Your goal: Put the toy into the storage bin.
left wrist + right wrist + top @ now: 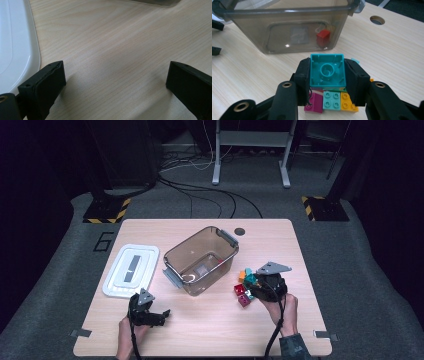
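My right gripper (327, 71) is shut on a teal brick (327, 70), hollow underside facing the camera, held above a pile of bricks (245, 289) in magenta (314, 103), light teal (332, 100) and yellow (347, 102). In the high view that gripper (255, 282) hovers over the pile, right of the clear brown bin (201, 260). Inside the bin lies a red brick (323, 37). My left gripper (113, 82) stands open over bare wood, nothing between its jaws; in the high view it (161, 316) rests near the front left of the table.
A white lid (131, 270) lies flat left of the bin, its edge (17, 50) close to my left jaw. A round hole (240, 231) is in the table behind the bin. Cables and stand legs are on the floor beyond the table.
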`<state>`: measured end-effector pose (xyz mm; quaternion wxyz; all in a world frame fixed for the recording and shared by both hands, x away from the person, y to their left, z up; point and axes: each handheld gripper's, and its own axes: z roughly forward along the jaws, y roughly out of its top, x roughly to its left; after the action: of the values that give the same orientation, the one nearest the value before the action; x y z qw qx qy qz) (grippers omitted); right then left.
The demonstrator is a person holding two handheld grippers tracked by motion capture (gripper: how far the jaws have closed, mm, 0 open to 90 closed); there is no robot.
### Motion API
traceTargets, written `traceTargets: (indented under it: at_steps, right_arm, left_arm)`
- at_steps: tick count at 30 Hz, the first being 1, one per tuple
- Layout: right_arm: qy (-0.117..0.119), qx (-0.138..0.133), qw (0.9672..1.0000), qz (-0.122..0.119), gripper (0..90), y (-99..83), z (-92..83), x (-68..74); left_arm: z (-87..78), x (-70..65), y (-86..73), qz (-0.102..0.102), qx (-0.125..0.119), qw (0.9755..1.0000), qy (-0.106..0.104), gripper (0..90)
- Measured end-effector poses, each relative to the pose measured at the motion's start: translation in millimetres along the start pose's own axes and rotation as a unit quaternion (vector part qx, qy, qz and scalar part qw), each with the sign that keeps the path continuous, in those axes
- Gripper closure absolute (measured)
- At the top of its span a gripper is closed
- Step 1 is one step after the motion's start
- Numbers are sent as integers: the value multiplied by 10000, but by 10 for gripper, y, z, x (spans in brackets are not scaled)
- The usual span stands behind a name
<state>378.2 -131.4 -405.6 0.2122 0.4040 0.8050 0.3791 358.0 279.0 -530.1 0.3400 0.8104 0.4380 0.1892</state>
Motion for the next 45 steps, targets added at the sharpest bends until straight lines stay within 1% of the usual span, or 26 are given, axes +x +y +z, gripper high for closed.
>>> traceTargets:
  at_steps: [4,5,7,9,14,16,18,19,21,24,30,33,37,38,43,44,45]
  right_arm:
    - [-6,-43,10000,-46,585,72,-17,-8]
    - [-7,-62,10000,-66,585,122,-32,-8]
    - [-5,-80,9999,-76,585,147,-37,-8]
    - [1,-108,9999,-90,585,216,-48,-11]
    - [-6,-164,9998,-101,586,300,-48,-19]
    - [-5,-186,9997,-142,585,361,-43,-23]
    - [-6,-189,9997,-127,585,380,-43,-22]
    - [-10,-208,9996,-185,585,415,-47,-34]
    - [-15,-229,9996,-149,585,450,-54,-35]
    - [-17,-248,9995,-195,586,483,-58,-47]
    - [-31,-305,9994,-180,586,584,-69,-61]
    - [-30,-325,9992,-243,585,647,-71,-69]
    - [-33,-345,9990,-265,585,695,-72,-72]
    - [-47,-354,9991,-232,585,713,-70,-67]
    - [-35,-394,9987,-323,586,827,-73,-71]
    - [-35,-394,9987,-323,586,827,-73,-71]
    - [-46,-405,9986,-340,586,868,-67,-71]
  left_arm:
    - [0,1,0,-1,5,10000,-1,21]
    - [0,0,0,-5,0,10000,-2,21]
    - [-1,1,0,5,5,10000,3,21]
    - [0,1,0,4,1,10000,2,22]
    - [0,1,0,-2,2,10000,-2,22]
    - [-1,2,0,6,4,10000,3,21]
    - [-1,1,0,1,10,10000,2,21]
    - [-2,0,0,-3,11,10000,1,21]
    - [-2,0,0,-2,11,10000,1,22]
    - [-2,1,0,-1,12,10000,3,21]
    - [-1,1,0,1,3,10000,6,22]
    - [-2,0,0,-6,11,10000,6,22]
    - [-2,1,0,-4,9,10000,6,22]
    - [-1,1,0,0,7,10000,8,22]
    - [-2,3,0,5,9,10000,10,22]
    - [-2,3,0,5,9,10000,10,22]
    - [-2,3,0,5,10,10000,11,22]
